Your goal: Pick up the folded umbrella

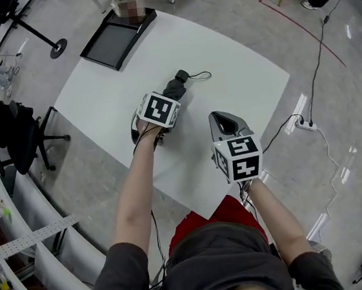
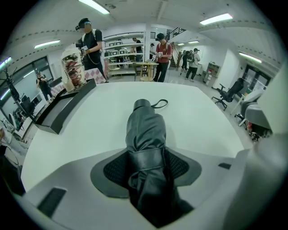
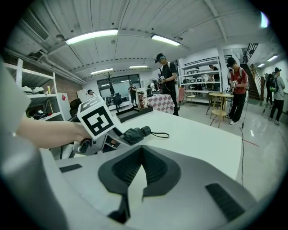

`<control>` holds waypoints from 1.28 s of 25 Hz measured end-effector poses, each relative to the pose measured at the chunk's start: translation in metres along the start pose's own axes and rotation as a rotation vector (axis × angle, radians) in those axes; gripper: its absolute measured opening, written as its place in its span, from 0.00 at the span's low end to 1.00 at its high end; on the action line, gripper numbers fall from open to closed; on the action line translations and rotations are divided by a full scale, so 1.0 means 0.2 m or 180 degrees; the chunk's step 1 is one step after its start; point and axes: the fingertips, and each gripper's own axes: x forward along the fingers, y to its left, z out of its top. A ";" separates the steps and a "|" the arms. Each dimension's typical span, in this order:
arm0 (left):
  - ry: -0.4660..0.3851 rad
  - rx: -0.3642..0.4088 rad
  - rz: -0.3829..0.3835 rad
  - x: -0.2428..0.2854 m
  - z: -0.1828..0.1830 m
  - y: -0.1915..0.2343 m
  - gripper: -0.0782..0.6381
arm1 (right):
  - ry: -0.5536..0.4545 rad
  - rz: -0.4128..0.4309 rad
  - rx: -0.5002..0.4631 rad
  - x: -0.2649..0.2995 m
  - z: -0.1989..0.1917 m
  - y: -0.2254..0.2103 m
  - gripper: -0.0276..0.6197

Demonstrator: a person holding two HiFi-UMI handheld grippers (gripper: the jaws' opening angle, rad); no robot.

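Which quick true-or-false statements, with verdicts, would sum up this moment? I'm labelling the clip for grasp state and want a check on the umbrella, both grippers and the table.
1. The folded umbrella lies between the left gripper's jaws. True.
2. The right gripper holds the umbrella's wrist strap. False: nothing is between its jaws; the strap lies on the table at the umbrella's far end.
3. The umbrella rests on the white table. True.
4. The black tray sits in the middle of the table. False: it sits at a far corner, well apart from the umbrella.
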 end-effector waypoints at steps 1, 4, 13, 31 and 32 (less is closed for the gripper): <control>-0.0010 0.0014 0.0019 0.00 0.00 0.00 0.43 | -0.0001 0.0000 -0.0002 -0.01 0.00 0.00 0.07; -0.0066 0.0009 0.0075 -0.03 0.00 -0.01 0.43 | -0.0018 -0.0014 -0.0004 -0.03 -0.01 0.00 0.07; -0.0383 -0.0224 0.0067 -0.14 0.06 -0.02 0.43 | -0.0061 -0.0023 -0.0004 -0.06 0.02 0.01 0.07; -0.1035 -0.0311 0.0118 -0.45 0.22 -0.09 0.43 | -0.0222 -0.0078 -0.0043 -0.15 0.11 0.08 0.07; -0.1069 -0.0308 0.0123 -0.47 0.22 -0.09 0.43 | -0.0234 -0.0080 -0.0046 -0.16 0.11 0.09 0.07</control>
